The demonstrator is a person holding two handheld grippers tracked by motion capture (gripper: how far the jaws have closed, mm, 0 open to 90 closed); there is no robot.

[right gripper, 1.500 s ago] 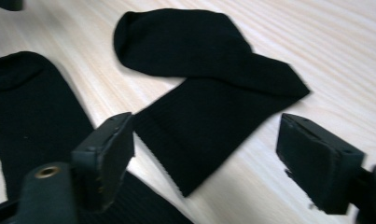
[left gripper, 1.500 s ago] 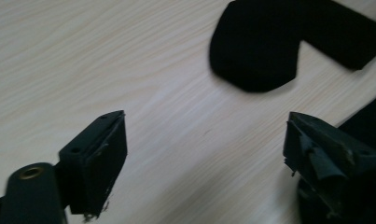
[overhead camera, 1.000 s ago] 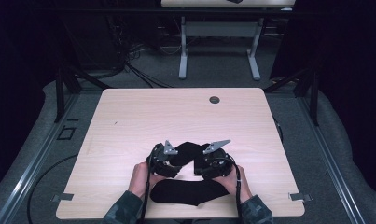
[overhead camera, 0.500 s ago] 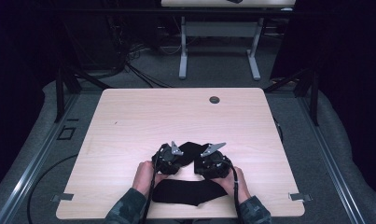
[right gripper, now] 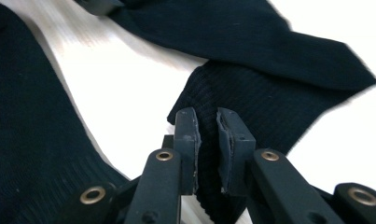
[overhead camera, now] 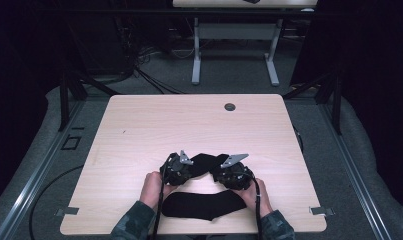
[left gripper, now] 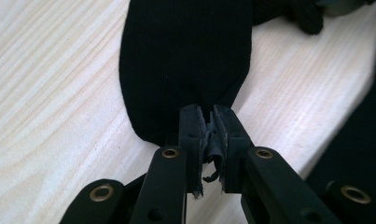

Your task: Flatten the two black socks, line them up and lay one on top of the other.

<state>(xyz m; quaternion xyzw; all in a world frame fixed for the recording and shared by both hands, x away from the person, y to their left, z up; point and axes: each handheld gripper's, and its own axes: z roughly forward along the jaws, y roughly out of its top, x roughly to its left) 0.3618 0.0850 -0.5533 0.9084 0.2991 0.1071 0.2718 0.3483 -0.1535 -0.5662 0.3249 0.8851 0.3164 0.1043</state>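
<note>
A black sock (overhead camera: 207,161) lies bunched on the light wooden table (overhead camera: 154,125) between my two grippers. My left gripper (overhead camera: 183,165) is shut on its rounded toe end (left gripper: 185,60), with fabric pinched between the jaws of the left gripper (left gripper: 209,128). My right gripper (overhead camera: 228,170) is shut on the ribbed cuff end (right gripper: 255,102), which runs down between the jaws of the right gripper (right gripper: 207,135). A second black sock (overhead camera: 204,205) lies flat near the table's front edge, just behind both grippers and between the hands.
A small round grommet (overhead camera: 230,107) sits near the table's far edge. Beyond the table stands another desk's frame (overhead camera: 234,55) on a grey floor. The second sock (right gripper: 27,121) lies close to the left of the right gripper's jaws.
Both grippers have drifted slightly toward the front edge and toward each other, keeping hold of the sock, which is bunched a little more between them.
</note>
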